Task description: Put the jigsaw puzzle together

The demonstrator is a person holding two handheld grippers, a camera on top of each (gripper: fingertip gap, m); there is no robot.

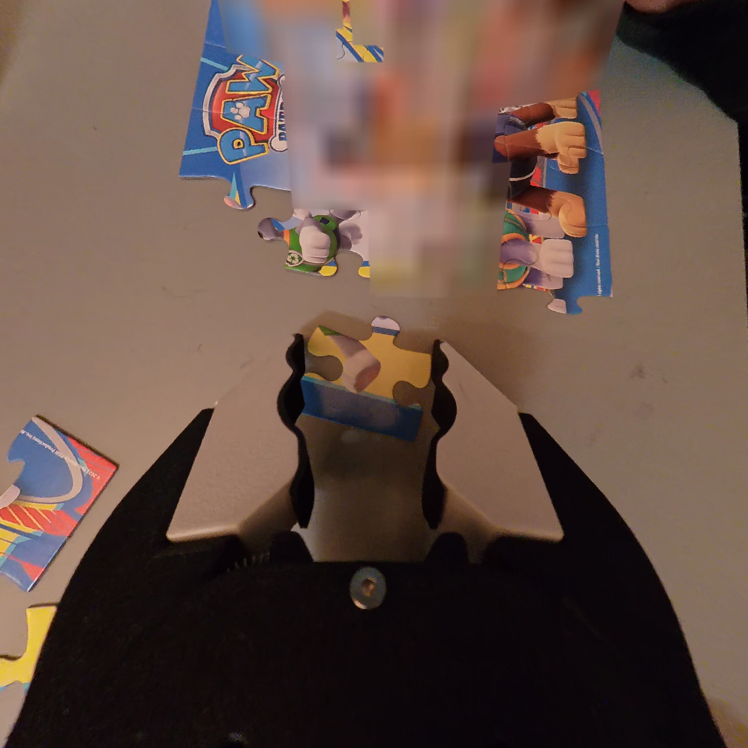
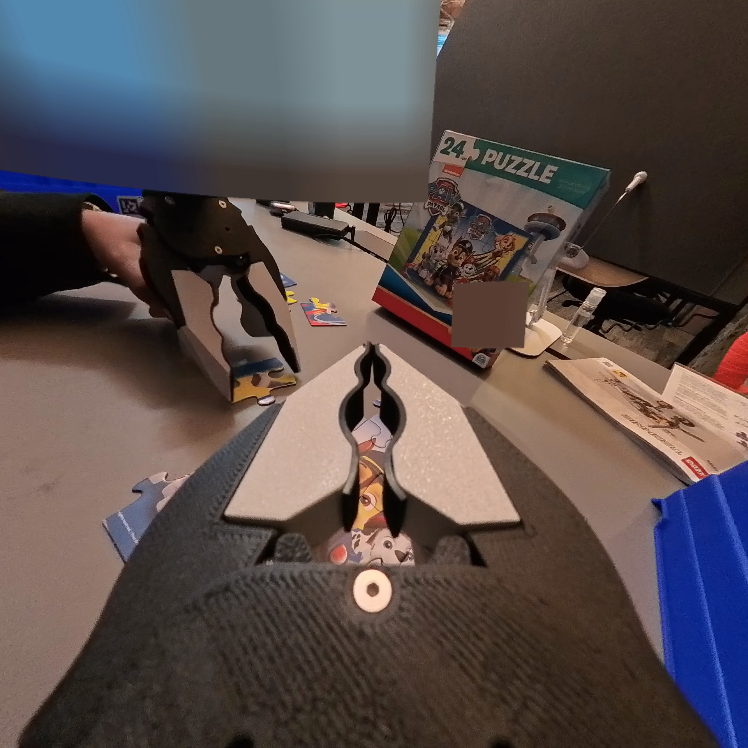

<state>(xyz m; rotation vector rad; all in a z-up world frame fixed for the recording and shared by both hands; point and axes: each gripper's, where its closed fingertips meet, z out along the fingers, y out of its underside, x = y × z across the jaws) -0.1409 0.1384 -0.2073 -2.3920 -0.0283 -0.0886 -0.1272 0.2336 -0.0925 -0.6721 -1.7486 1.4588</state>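
The left wrist view alone showed the left gripper (image 1: 366, 364) from behind. Its jaws stood at a middling width, with both pads against the side edges of a yellow and blue puzzle piece (image 1: 388, 364). Just ahead of its tips lay the part-built puzzle (image 1: 226, 121) on the grey table (image 1: 101, 283), with a gap in its near edge. A loose red and blue piece (image 1: 48, 498) lay behind and to its left.

Only the right wrist view showed the right gripper (image 2: 371, 348). Its fingertips met with nothing between them, and it hovered over the joined pieces. Ahead and to its left, a hand (image 2: 117, 251) held the left gripper with its tips down at the table, and the puzzle piece lay low between them.

The puzzle box (image 2: 485, 226) leaned ahead and to the right of the right gripper. Its inside was hidden, and its front carried printed lettering and a cartoon picture. A blue tray edge (image 2: 712, 607) lay close on the right, with its contents out of sight. A printed booklet (image 2: 647, 413) lay beyond the tray.
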